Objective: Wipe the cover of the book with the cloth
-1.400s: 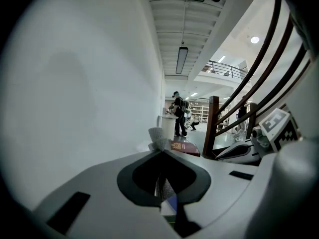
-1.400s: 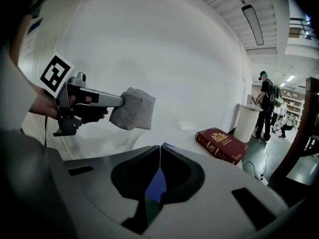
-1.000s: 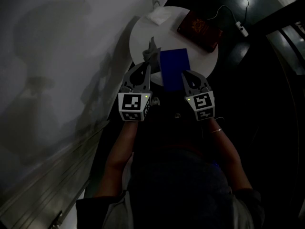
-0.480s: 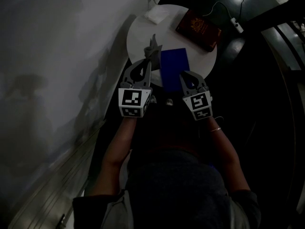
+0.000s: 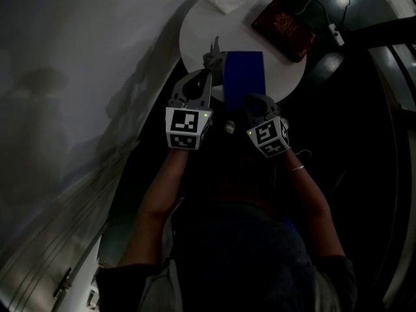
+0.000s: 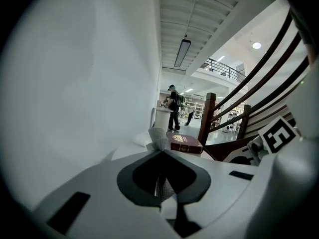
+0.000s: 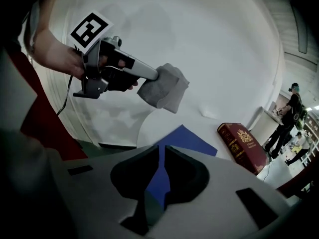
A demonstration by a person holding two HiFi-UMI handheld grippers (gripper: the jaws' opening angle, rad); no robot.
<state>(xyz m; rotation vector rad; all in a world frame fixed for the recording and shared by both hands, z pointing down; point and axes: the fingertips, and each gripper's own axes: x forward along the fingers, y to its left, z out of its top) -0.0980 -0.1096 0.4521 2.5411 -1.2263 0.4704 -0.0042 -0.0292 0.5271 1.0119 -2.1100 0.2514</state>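
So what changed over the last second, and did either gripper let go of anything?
Both grippers sank toward the table. The right gripper sank more and rolled as it lowered the blue book. Nothing was let go: its jaws stay shut on the blue book, and the left gripper stays shut on the cloth. The red book lies where it was.

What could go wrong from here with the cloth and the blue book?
The right gripper pinches the blue book only at its near edge, so wiping pressure may twist it loose. The left gripper holds the cloth by one end; hard jaw tips might scrape the cover. The red book lies near the table rim and could get pushed.
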